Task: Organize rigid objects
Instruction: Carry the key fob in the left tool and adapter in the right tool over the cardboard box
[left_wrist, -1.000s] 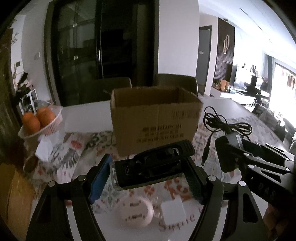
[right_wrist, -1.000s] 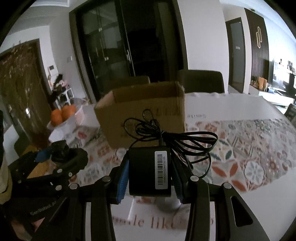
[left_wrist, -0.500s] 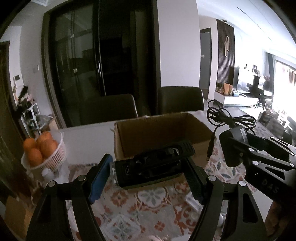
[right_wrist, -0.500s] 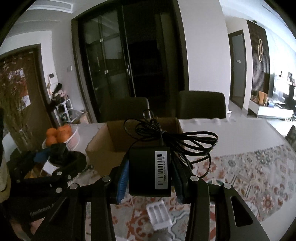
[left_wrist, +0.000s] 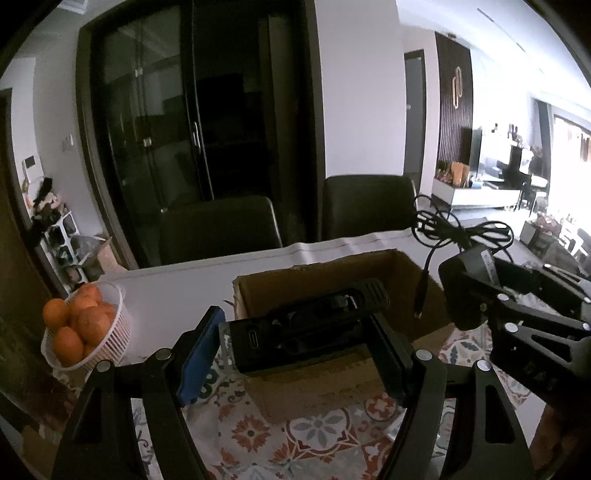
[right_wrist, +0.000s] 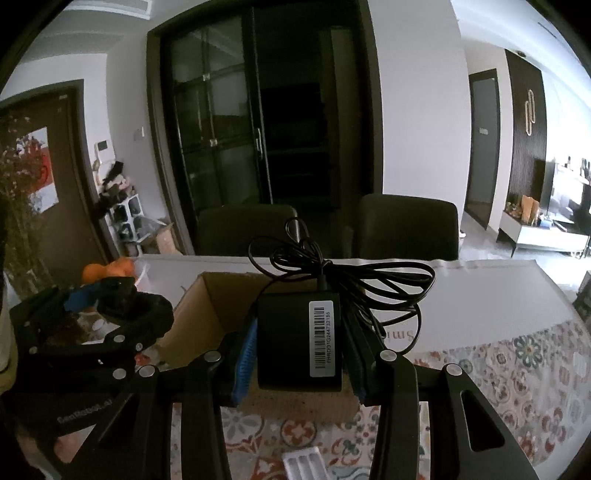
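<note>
My left gripper (left_wrist: 295, 343) is shut on a flat black device with a USB-C port (left_wrist: 306, 328), held crosswise just over the near edge of the open cardboard box (left_wrist: 314, 269). My right gripper (right_wrist: 299, 354) is shut on a black power adapter (right_wrist: 295, 339) with a barcode label; its coiled black cable (right_wrist: 354, 277) loops above the box (right_wrist: 221, 306). In the left wrist view the right gripper (left_wrist: 476, 295) with the adapter hangs over the box's right side. From the right wrist view the left gripper (right_wrist: 110, 306) shows at the left of the box.
A white basket of oranges (left_wrist: 85, 325) stands at the left of the table. Two dark chairs (left_wrist: 218, 229) sit behind the table's far edge. A patterned tablecloth (left_wrist: 295, 432) covers the near table. A small white tray with slots (right_wrist: 303, 461) lies below the right gripper.
Both grippers have risen and moved forward with their loads, from in front of the box to above its opening. The box's inside now shows; the small white items near the table edge have dropped out of view.
</note>
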